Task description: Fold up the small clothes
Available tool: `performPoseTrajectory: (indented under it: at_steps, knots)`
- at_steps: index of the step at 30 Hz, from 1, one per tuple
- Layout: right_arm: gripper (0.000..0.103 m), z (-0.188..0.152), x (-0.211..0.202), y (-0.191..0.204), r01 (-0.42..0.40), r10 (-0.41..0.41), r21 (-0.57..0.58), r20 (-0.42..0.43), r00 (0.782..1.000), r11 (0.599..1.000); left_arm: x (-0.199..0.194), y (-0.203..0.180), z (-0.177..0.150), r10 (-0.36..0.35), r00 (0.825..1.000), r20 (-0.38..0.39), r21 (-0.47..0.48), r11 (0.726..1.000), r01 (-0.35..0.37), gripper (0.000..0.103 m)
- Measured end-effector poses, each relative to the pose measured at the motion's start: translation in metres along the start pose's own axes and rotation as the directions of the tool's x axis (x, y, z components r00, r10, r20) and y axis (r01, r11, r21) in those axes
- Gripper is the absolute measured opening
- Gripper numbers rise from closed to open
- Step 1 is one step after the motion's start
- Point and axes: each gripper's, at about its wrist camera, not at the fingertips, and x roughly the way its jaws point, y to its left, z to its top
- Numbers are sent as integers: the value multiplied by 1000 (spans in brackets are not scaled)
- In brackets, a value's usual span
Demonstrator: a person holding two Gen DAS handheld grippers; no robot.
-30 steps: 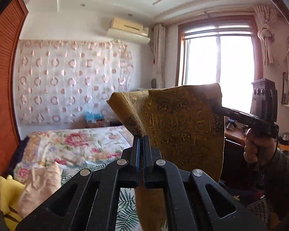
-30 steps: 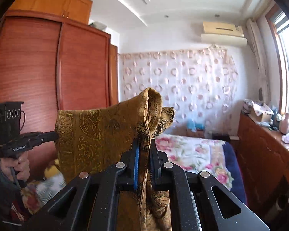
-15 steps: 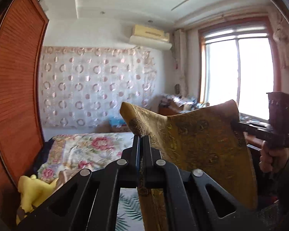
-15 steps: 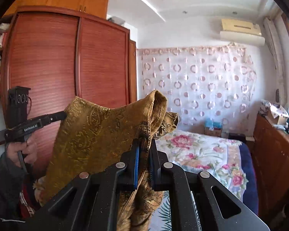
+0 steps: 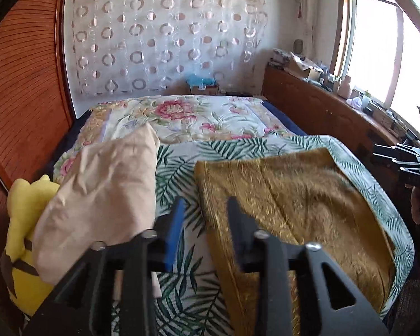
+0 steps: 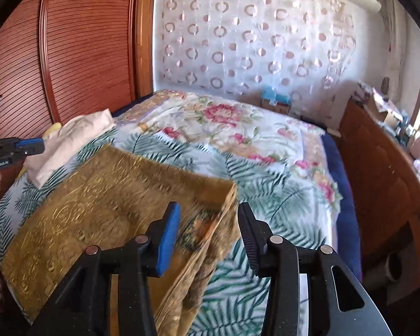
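Gold cloth is laid flat on the palm-print sheet; left gripper and right gripper have just been opening, jaws spread, nothing pinched; yellow plush is seen only in the left view, beside the beige pillow.

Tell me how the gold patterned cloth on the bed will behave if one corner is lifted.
The gold cloth will probably sag rather than hold shape: it lies flat, moulded to the leaf-print bedspread. It looks light, since its layered right edge is thin. The woven sheen hints it may slip, so pinch deep.
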Motion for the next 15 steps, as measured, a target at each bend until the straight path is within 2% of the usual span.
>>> performPoseTrajectory:
  at_steps: [2, 7, 15]
  knots:
    - [45, -11, -10, 9, -13, 13, 7, -8, 1000, 1000, -4, -4, -12, -15, 1000, -13, 6, 1000, 15, 45]
    - [45, -37, -29, 6, -57, 60, 53, -42, 997, 997, -28, -26, -33, -14, 999, -29, 60, 998, 16, 72]
    - [45, -81, -70, 6, -131, 142, 123, -77, 987, 984, -49, -39, -75, -12, 998, -69, 78, 997, 17, 74]
